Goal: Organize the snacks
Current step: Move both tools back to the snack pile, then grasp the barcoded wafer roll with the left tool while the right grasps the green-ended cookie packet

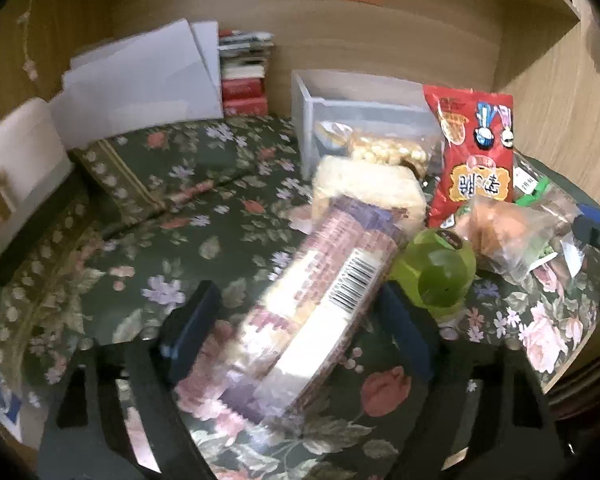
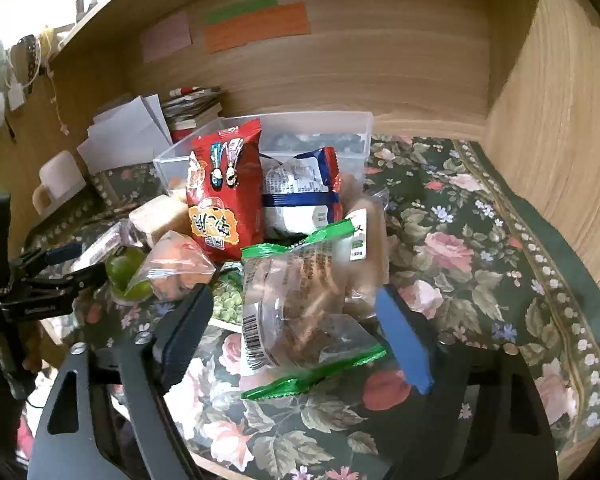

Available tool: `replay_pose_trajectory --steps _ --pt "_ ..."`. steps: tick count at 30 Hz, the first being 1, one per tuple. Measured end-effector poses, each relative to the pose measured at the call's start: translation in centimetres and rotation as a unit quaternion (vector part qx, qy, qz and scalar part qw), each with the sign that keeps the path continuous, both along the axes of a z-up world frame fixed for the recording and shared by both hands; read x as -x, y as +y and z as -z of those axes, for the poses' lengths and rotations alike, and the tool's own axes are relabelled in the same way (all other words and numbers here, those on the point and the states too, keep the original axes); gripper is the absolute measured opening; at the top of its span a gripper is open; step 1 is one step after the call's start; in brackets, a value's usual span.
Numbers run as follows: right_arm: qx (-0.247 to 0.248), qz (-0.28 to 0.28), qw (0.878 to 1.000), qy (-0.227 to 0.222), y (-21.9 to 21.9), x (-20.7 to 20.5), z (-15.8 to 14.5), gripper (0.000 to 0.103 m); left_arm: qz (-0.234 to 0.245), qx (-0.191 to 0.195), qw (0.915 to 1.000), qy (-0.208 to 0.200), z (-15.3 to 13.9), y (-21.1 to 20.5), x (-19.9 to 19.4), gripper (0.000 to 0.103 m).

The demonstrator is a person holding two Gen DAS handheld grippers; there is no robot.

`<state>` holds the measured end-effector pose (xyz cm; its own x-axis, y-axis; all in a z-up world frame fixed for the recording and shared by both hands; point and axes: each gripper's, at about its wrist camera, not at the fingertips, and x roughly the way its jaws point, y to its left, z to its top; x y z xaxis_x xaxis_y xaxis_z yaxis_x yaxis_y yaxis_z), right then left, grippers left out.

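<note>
In the left wrist view, a long purple-wrapped pack of rice cakes (image 1: 324, 292) lies between the open left gripper (image 1: 300, 320), in front of the clear plastic box (image 1: 312, 120). In the right wrist view, a clear green-edged cookie bag (image 2: 300, 312) sits between the open right gripper (image 2: 296, 340), also before the box. Snacks are likely being picked up; next, the jaws must be closed and the snacks lifted into the box.

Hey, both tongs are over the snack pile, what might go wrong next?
1. The left tongs straddle the long cracker pack, which lies diagonally; a squeeze may crush it.
2. The green-edged cookie bag between the right tongs looks slippery and could slide out.
3. The red snack bag leans on the clear bin and may topple.
</note>
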<state>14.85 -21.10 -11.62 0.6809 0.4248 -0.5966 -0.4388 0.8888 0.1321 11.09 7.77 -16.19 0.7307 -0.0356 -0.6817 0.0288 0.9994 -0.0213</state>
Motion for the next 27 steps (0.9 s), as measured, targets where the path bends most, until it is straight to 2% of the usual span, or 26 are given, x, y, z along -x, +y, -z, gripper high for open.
replay_pose_trajectory --steps 3,5,6,14,21,27 --pt "0.007 -0.002 1.0 0.003 0.5 -0.3 0.4 0.065 0.005 -0.004 0.9999 -0.012 0.0 -0.2 0.0 0.066" --pt "0.02 0.003 1.0 -0.001 0.8 -0.5 0.8 0.058 0.009 -0.004 0.9998 -0.018 -0.1 -0.4 0.1 0.05" --pt "0.024 0.006 1.0 -0.004 0.9 -0.5 0.8 0.055 0.011 -0.003 0.9998 -0.018 -0.1 -0.5 0.1 0.046" --pt "0.024 0.007 1.0 -0.01 0.8 -0.6 1.0 0.041 0.01 0.009 0.9997 -0.021 -0.5 -0.5 0.2 0.045" --pt "0.02 0.008 1.0 -0.017 0.8 -0.4 0.5 0.038 0.007 0.013 0.9983 -0.057 -3.3 -0.8 1.0 0.045" --pt "0.013 0.019 0.999 -0.045 0.2 -0.3 -1.4 0.038 0.011 0.021 0.9961 -0.085 -5.9 -1.2 0.9 0.045"
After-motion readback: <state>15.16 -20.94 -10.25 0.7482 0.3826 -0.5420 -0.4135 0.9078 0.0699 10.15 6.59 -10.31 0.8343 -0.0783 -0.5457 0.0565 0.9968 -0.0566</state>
